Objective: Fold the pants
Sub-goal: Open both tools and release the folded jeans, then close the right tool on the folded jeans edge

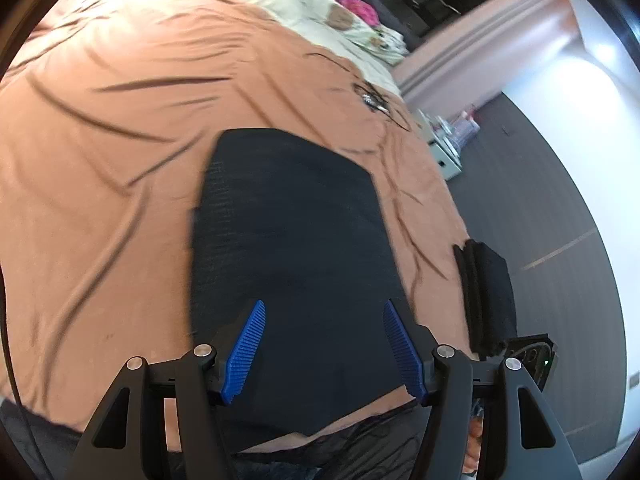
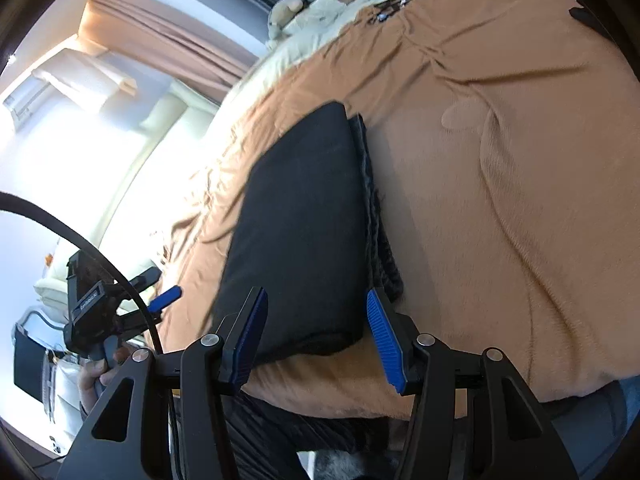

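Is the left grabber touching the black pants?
Cannot tell. In the left wrist view the open left gripper frames the folded pants, but neither view shows contact or a gap.

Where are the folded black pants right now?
The pants lie flat on the orange blanket, centre of both wrist views, near the bed's front edge.

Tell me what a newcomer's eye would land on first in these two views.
First, the black pants, folded into a flat rectangle on the orange-brown bedspread, near the bed's front edge. Next, the blue ribbed fingers of the left gripper, spread wide above the pants and holding nothing; the right gripper is open as well. At the far end, a cream quilt with plush toys.
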Demonstrator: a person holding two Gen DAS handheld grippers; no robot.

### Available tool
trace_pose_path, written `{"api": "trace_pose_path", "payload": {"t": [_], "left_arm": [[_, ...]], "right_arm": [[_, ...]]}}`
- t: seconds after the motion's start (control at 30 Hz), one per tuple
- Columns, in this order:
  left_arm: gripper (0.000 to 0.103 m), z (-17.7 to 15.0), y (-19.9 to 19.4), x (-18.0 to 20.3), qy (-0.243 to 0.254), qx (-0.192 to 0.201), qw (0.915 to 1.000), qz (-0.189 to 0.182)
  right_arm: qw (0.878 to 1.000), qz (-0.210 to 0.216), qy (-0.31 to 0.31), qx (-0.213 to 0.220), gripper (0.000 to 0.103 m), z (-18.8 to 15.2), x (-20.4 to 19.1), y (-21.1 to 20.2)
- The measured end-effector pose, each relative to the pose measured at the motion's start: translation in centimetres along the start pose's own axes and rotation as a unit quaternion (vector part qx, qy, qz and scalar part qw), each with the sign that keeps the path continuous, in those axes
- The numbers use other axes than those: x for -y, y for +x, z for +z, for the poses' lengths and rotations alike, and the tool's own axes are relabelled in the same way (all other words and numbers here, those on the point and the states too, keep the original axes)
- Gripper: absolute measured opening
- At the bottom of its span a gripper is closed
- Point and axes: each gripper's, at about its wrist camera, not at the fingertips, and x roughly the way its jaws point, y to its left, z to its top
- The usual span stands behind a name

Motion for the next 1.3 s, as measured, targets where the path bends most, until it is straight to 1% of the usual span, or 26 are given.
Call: {"api": "trace_pose_path", "payload": {"t": [0.03,0.07,0.1,0.13,0.23,0.47,0.6,0.73,0.93,1.1,1.2,1.3], "left_arm": [[0.063,-0.3,-0.5,-1.0,-0.009,0.002,1.0000,0.004],[0.063,-0.5,-1.0,-1.6,-0.015,0.003,0.9999,0.005],[0.063,-0.8,-1.4,-2.4,-0.024,0.006,0.9997,0.007],[0.063,-1.1,-1.9,-2.9,-0.029,0.008,0.9995,0.008],[0.063,-1.4,-2.6,-3.9,-0.035,0.009,0.9993,0.006],[0.063,-2.3,-3.7,-5.6,-0.049,0.013,0.9987,-0.005],[0.063,-2.9,-4.6,-6.1,-0.046,0.020,0.9987,-0.010],[0.063,-3.8,-5.2,-7.2,-0.059,0.025,0.9978,-0.018],[0.063,-4.5,-4.1,-8.7,-0.074,0.010,0.9971,-0.015],[0.063,-5.0,-2.4,-8.7,-0.075,-0.006,0.9969,-0.020],[0.063,-5.1,-1.4,-8.7,-0.075,-0.014,0.9969,-0.019],[0.063,-5.1,-0.3,-8.7,-0.076,-0.022,0.9966,-0.021]], "right_arm": [[1.000,-0.002,0.000,-0.005,0.041,-0.1,-0.1,0.2],[1.000,-0.007,-0.002,-0.006,0.034,-0.1,-0.3,0.3],[1.000,-0.015,-0.004,0.000,0.030,-0.2,-0.4,0.2],[1.000,-0.018,-0.003,0.003,0.020,0.0,-0.5,0.0],[1.000,-0.015,0.012,0.011,0.013,0.1,-0.2,-0.5],[0.999,-0.025,0.004,0.028,0.009,-0.6,-1.3,-1.2],[0.999,-0.020,0.002,0.034,0.008,-1.1,-1.9,-1.9],[0.999,-0.020,0.000,0.036,0.007,-1.1,-1.8,-2.2],[0.999,-0.031,0.015,0.032,0.007,-1.8,-0.5,-2.1],[0.999,-0.032,0.018,0.029,0.006,-2.3,-0.3,-2.9],[0.999,-0.039,0.008,0.029,0.006,-2.4,-0.6,-3.0],[0.999,-0.042,0.007,0.021,0.008,-2.1,-0.5,-2.8]]}}
